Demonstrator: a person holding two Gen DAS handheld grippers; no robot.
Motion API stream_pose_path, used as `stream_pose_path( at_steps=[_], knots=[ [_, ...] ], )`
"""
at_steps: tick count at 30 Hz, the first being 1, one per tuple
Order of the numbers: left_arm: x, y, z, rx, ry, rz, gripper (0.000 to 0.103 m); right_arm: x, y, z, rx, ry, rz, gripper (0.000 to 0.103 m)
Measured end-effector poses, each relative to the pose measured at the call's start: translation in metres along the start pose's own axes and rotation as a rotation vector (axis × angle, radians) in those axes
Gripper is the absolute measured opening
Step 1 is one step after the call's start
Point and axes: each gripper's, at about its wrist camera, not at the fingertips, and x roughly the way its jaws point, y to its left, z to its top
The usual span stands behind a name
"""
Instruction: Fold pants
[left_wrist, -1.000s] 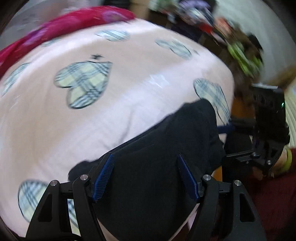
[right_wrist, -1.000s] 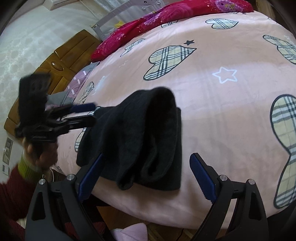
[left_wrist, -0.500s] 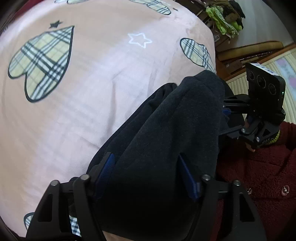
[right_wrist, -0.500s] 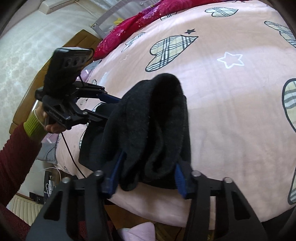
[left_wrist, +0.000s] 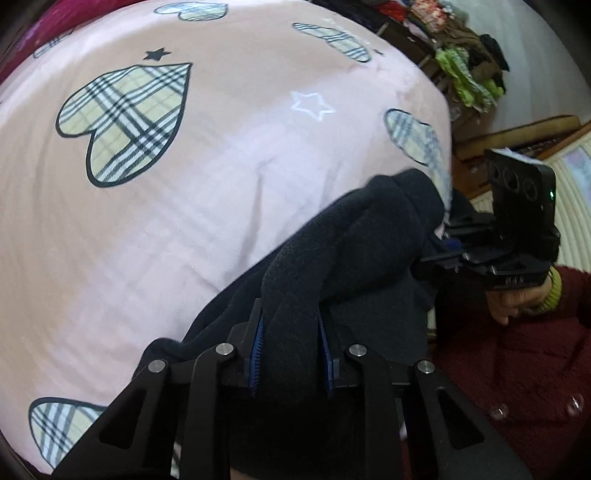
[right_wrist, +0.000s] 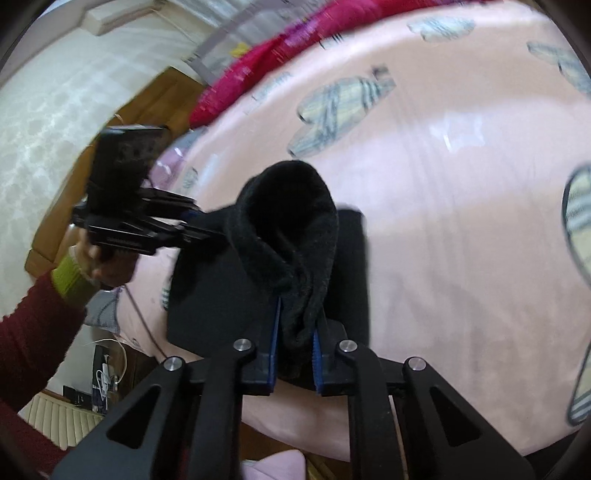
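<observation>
Black fleece pants (left_wrist: 343, 266) lie bunched at the near edge of a pink bed cover (left_wrist: 184, 192) with plaid hearts. My left gripper (left_wrist: 291, 354) is shut on a thick fold of the pants at one end. My right gripper (right_wrist: 295, 336) is shut on another fold of the pants (right_wrist: 291, 236), which rises in a hump above the jaws. The right gripper also shows in the left wrist view (left_wrist: 454, 254) at the far end of the pants, and the left gripper shows in the right wrist view (right_wrist: 192, 229), blurred.
A crimson quilt (right_wrist: 273, 62) lies along the far side of the bed. A wooden headboard (right_wrist: 110, 147) is at the left. Piled clothes (left_wrist: 469, 74) sit beyond the bed's right edge. The person's red sleeve (left_wrist: 535, 350) is close by.
Both grippers were open around the pants a second ago and have closed on folds of them. The fabric now bunches up between the jaws, lifted a little.
</observation>
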Motion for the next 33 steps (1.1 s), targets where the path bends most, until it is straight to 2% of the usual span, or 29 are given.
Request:
stream_pose_path(
  at_steps=[2,4,5,6,8,11,13,17,18,22,25,28,30,33],
  knots=[
    [0.001,-0.001,0.002,-0.012,-0.02,0.017,0.035,0.006,-0.008,-0.003,0.027,0.003,0.001,0.016],
    [-0.006,-0.006,0.001,-0.033,-0.044,0.039,0.041,0.0,-0.012,0.0,0.056,0.004,0.012,0.023],
    [-0.01,-0.008,0.0,-0.039,-0.055,0.065,0.05,-0.003,-0.01,0.002,0.052,0.003,-0.003,0.031],
    [-0.013,-0.011,-0.002,-0.045,-0.064,0.096,0.055,-0.01,-0.007,0.004,0.038,-0.011,-0.044,0.048],
    [-0.029,-0.011,-0.013,-0.074,-0.112,0.152,0.059,-0.023,0.0,0.006,0.006,-0.052,-0.119,0.063],
    [-0.047,-0.006,-0.032,-0.176,-0.176,0.182,0.064,-0.035,0.009,0.011,-0.024,-0.112,-0.12,0.065],
    [-0.059,-0.001,-0.046,-0.268,-0.225,0.217,0.065,-0.035,0.016,0.014,-0.034,-0.12,-0.123,0.071],
    [-0.068,0.002,-0.073,-0.425,-0.309,0.234,0.066,-0.031,0.034,0.023,-0.106,-0.163,-0.155,0.074],
    [-0.067,0.002,-0.08,-0.474,-0.323,0.262,0.067,-0.028,0.037,0.028,-0.11,-0.171,-0.162,0.078],
    [-0.056,0.002,-0.101,-0.587,-0.334,0.36,0.073,-0.009,0.024,0.04,-0.043,-0.146,-0.159,0.082],
    [-0.047,0.001,-0.113,-0.631,-0.34,0.382,0.079,0.005,0.002,0.036,0.008,-0.088,-0.183,0.082],
    [-0.041,0.006,-0.121,-0.666,-0.362,0.356,0.08,0.017,-0.018,0.025,0.038,-0.041,-0.178,0.081],
    [-0.038,0.008,-0.124,-0.673,-0.367,0.348,0.08,0.018,-0.028,0.022,0.059,-0.046,-0.15,0.081],
    [-0.044,0.006,-0.13,-0.702,-0.385,0.308,0.08,0.019,-0.026,0.024,0.038,-0.042,-0.155,0.081]
  ],
)
